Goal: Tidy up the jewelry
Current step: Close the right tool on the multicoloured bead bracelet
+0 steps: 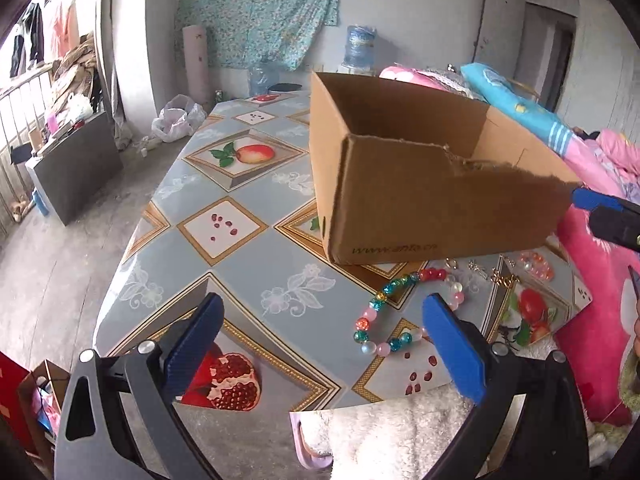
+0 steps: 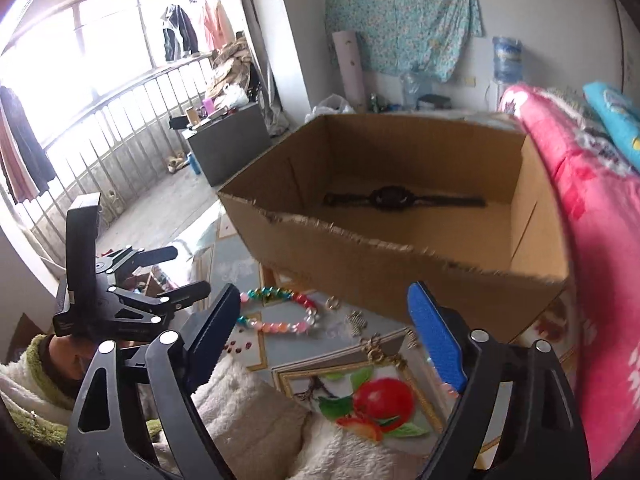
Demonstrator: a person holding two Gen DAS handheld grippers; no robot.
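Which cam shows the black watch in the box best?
Right wrist. It looks over the torn front edge of the cardboard box and shows the black watch lying flat on the box floor. Left wrist sees only the box's outer walls and upper inside; the watch is hidden.

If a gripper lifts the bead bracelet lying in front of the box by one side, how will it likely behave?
The bead bracelet is a loop of separate round beads, so it would probably sag and dangle rather than hold its ring shape. The beads look glossy and rounded, so flat fingers may slip off unless they pinch across the string. It looks light, and pushing it would likely deform the loop rather than slide it whole.
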